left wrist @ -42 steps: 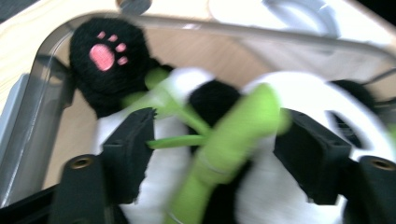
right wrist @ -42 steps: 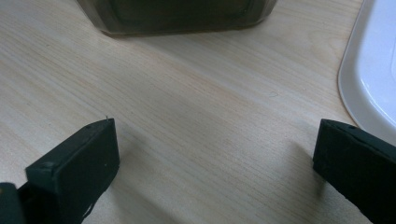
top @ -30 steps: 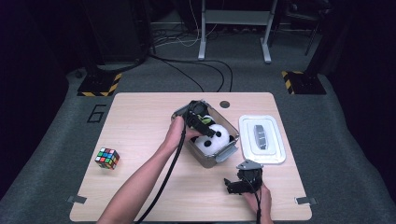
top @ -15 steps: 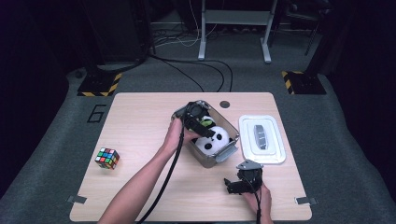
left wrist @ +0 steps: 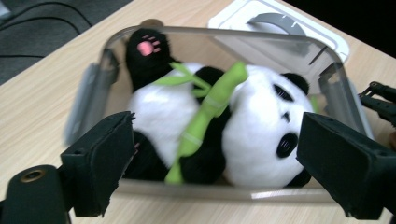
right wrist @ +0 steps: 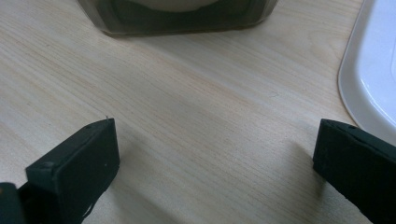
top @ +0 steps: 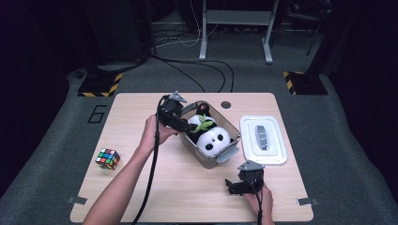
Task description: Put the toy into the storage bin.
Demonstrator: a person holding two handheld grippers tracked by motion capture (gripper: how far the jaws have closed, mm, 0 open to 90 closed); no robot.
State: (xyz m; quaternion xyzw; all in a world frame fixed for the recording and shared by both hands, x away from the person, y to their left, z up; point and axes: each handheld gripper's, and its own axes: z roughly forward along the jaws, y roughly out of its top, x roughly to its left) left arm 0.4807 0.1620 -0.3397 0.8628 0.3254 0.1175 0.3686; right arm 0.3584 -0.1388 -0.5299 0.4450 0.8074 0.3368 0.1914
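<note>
Wooden worktop [top: 141, 187] carries a clear box [top: 233, 151] mid-table holding a toy panda [left wrist: 261, 135]. Left gripper [left wrist: 215, 163], jaws just opening, empty, faces it; its view reveals green bamboo [left wrist: 210, 105]. Right gripper [right wrist: 215, 163] gapes near the front edge, beside the white lid [top: 277, 154]. Cube [top: 107, 158] sits by the left edge.

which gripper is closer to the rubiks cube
Left. The left gripper is at the box, up and right of the cube; the right gripper sits farther right near the table's front edge.

A light wooden table [top: 141, 187] carries a clear plastic bin [top: 206, 159]; a white lid [top: 277, 157] just right; a Rubik's cube [top: 107, 158] far left.
</note>
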